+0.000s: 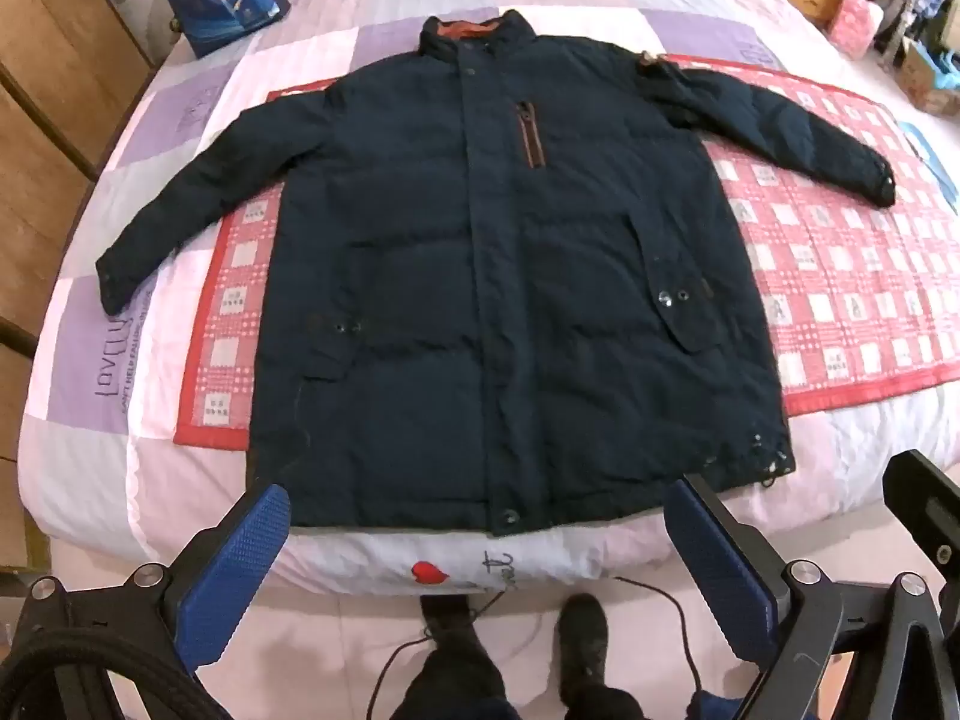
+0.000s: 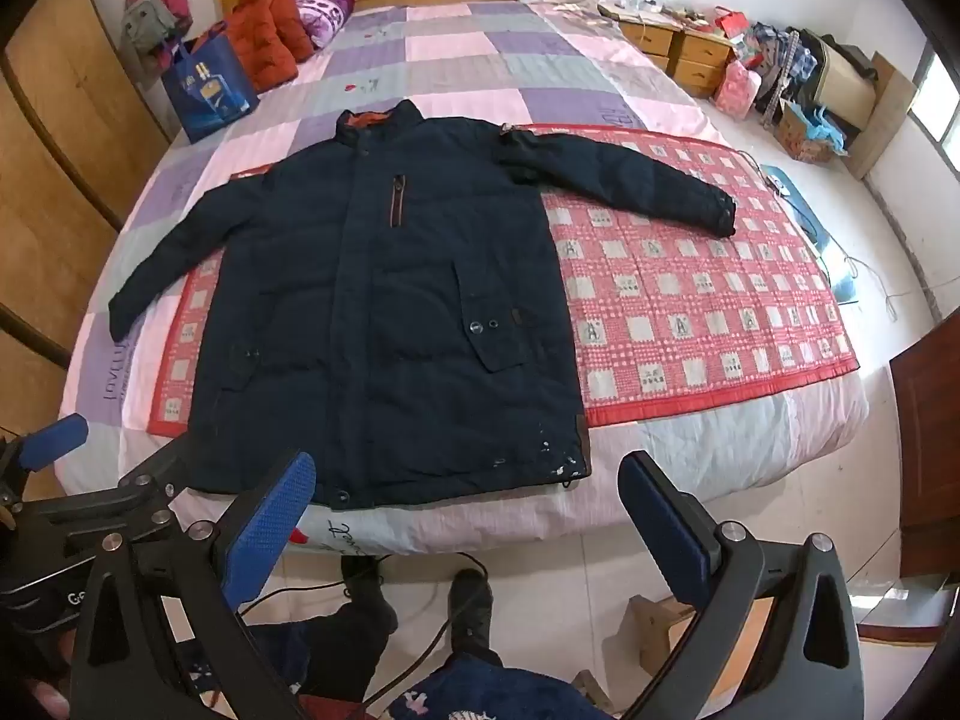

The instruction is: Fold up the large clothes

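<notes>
A large dark navy padded jacket [image 1: 492, 276] lies flat and face up on the bed, closed at the front, both sleeves spread out, collar at the far end. It also shows in the right wrist view [image 2: 384, 324]. My left gripper [image 1: 480, 528] is open and empty, held above the foot of the bed just short of the jacket's hem. My right gripper [image 2: 468, 516] is open and empty, off the bed's near edge by the hem's right corner. The left gripper's blue finger [image 2: 54, 438] shows at the left of the right wrist view.
The jacket lies partly on a red checked mat [image 2: 690, 300] over a purple and pink quilt [image 2: 456, 66]. A blue bag [image 2: 207, 90] and a red coat [image 2: 270, 42] sit at the far left. Wooden drawers [image 2: 678, 54] and clutter stand far right. My feet and cables are on the floor below.
</notes>
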A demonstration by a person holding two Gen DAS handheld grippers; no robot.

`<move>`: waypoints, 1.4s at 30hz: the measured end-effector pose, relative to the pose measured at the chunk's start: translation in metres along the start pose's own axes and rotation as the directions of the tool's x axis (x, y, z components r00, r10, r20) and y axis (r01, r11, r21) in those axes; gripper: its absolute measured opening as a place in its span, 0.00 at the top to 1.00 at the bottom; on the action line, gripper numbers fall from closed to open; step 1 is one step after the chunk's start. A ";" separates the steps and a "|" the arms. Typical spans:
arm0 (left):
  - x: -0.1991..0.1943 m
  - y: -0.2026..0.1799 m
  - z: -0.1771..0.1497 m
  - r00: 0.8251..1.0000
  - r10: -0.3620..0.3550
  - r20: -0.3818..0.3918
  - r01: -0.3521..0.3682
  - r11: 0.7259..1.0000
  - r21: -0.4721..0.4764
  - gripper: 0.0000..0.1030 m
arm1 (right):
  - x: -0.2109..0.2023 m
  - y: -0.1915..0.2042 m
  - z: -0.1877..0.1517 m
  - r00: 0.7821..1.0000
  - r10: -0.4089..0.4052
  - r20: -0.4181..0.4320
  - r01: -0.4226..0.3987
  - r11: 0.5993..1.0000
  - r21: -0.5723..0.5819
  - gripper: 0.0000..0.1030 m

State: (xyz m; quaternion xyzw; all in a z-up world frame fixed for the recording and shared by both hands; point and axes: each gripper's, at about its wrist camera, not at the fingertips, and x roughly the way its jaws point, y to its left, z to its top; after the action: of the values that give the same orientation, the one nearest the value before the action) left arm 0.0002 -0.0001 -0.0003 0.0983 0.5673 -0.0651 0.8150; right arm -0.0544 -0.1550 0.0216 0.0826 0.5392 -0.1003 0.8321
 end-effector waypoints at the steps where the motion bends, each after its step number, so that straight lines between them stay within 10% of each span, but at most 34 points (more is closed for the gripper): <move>1: 0.000 0.000 0.000 1.000 0.000 -0.002 0.000 1.000 0.000 0.00 | 0.000 0.000 0.000 1.000 -0.001 -0.001 0.001 1.000 0.000 0.00; 42: 0.000 0.003 0.000 1.000 -0.007 0.005 0.007 1.000 -0.009 0.00 | 0.000 -0.010 0.000 1.000 0.009 -0.010 -0.009 1.000 0.002 0.00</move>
State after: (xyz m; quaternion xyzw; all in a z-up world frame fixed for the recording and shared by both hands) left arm 0.0009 0.0025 0.0001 0.0922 0.5661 -0.0657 0.8165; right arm -0.0568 -0.1646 0.0218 0.0866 0.5429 -0.0967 0.8297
